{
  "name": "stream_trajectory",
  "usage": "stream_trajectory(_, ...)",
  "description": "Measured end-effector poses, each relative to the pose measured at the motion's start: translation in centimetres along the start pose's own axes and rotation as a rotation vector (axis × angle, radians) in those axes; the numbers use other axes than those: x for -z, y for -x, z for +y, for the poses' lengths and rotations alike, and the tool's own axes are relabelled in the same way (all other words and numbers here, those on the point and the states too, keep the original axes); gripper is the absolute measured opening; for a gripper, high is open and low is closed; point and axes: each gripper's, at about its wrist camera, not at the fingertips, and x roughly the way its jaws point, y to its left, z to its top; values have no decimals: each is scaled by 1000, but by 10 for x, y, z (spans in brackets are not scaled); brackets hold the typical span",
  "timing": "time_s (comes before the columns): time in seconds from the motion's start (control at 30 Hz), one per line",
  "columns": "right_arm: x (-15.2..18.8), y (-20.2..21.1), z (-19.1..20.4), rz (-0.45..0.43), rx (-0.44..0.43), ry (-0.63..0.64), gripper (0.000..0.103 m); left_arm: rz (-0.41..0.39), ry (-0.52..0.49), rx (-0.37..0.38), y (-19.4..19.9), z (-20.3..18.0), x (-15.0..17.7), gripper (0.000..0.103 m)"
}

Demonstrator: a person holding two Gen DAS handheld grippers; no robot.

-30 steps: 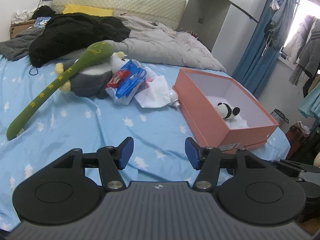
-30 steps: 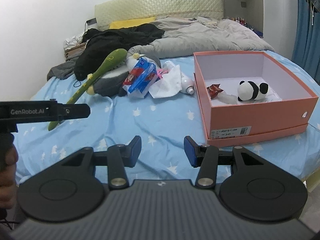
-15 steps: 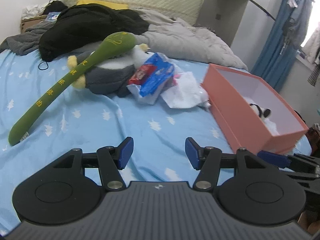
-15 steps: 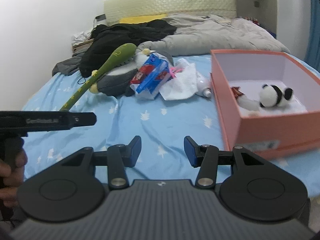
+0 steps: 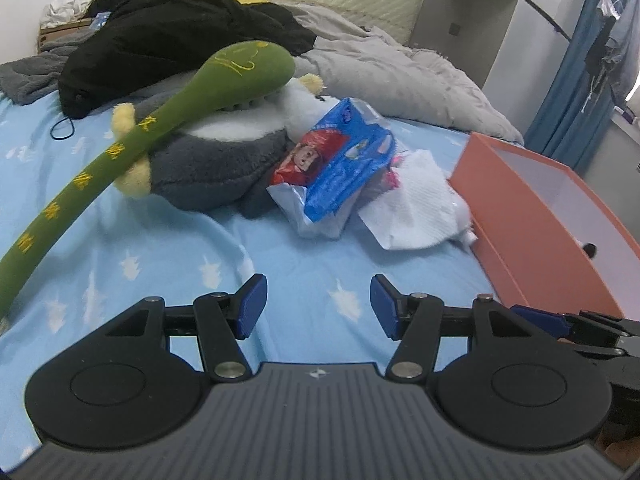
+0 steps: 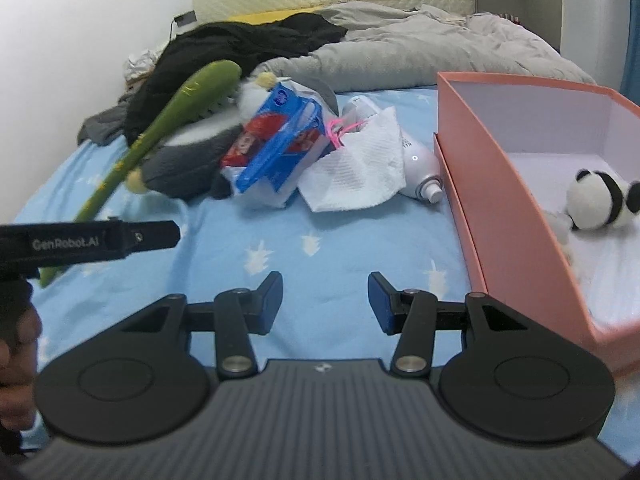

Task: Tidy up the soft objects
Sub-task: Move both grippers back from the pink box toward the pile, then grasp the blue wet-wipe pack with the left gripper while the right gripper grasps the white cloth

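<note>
A long green plush stick lies across a grey-and-white plush toy on the blue bed sheet. A blue-and-red plastic pack and a white cloth lie beside them. An orange box at the right holds a panda plush. My left gripper is open and empty above the sheet, short of the pile. My right gripper is open and empty, left of the box.
A white bottle lies against the box's left wall. A black garment and a grey duvet are heaped at the bed's head. The left tool's body crosses the right wrist view at the left.
Both grippers have moved forward and closer to the pile, which now looks larger. The box has slid toward the right edge of both views. Both grippers stay open.
</note>
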Motion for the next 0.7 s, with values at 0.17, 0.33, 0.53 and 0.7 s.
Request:
stream_trajectory(0.17,-15,-41,1,22,21,68,50,8,19,9,-42,9,-18,63)
stream_trajectory(0.33,-24,-77,7,35,83,170,50,27,38,23,-79,15,-28,63)
stream_trajectory(0.53,-30,-114,19,41,151,325,50,35,73,38,-112,21,-35,63)
stream_trajectory(0.7,-31,-129,29,10,213,465,50,34,85,55,-128,22,-41,62)
